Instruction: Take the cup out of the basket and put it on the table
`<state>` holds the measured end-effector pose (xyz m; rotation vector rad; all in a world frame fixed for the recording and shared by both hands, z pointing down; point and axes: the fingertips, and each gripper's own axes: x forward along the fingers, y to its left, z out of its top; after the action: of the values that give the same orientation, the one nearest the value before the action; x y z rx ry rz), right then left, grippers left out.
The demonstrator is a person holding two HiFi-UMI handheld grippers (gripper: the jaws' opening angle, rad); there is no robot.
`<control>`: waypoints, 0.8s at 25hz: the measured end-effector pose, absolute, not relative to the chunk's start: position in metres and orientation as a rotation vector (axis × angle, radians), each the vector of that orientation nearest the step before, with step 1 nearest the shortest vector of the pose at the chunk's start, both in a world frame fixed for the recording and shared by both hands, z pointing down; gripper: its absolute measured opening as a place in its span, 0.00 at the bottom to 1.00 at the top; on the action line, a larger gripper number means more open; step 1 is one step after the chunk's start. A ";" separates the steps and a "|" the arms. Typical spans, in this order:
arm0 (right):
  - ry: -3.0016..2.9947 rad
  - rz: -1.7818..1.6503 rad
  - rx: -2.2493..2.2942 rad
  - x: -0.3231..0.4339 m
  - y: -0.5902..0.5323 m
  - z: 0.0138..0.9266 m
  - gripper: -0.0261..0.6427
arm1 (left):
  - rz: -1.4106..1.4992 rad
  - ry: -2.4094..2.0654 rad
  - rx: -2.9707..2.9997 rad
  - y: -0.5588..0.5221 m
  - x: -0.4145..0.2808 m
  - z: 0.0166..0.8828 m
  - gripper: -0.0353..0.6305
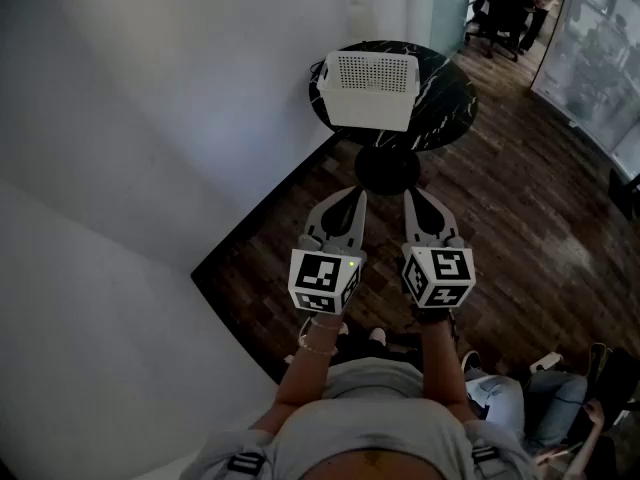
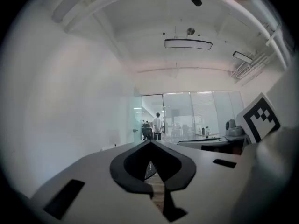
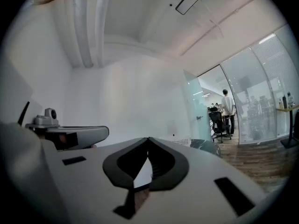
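The left gripper (image 1: 354, 198) and right gripper (image 1: 411, 197), both closed and empty, sit level, well short of the basket (image 1: 368, 90) on the table (image 1: 452, 96), likely awaiting approach, with the cup unseen, presumably inside.

Floor (image 1: 520, 188): dark wood planks. It meets the white wall (image 1: 140, 98) along a diagonal join with a dark border.

Far end of room: pale frosted glass door (image 1: 450, 8) with a lever handle. A glass partition (image 1: 600, 58) runs along the floor's right edge.

A dark office chair (image 1: 497, 13) stands just past the door. A person (image 2: 158, 124) in a light top stands beside it, back to the camera.

Ceiling: white, with a long dark-rimmed pendant lamp (image 2: 188, 44) and parallel white pipes (image 3: 88, 27).

Lower right corner of the head view: blue denim (image 1: 498, 400), possibly someone's legs; detail unclear.
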<state>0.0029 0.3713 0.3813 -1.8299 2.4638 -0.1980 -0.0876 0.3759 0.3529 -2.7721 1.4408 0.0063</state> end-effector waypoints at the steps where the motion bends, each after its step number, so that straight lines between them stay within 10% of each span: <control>1: 2.466 -0.199 -1.829 0.004 0.372 0.381 0.05 | 0.009 1.442 -2.771 0.376 -0.087 0.352 0.06; 20: 2.465 -0.183 -1.806 0.030 0.382 0.384 0.05 | 0.035 1.462 -2.783 0.384 -0.063 0.352 0.06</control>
<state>0.0300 0.3818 0.3844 -1.8061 2.4650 -0.1834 -0.0634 0.3845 0.3519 -2.7826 1.4623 0.0351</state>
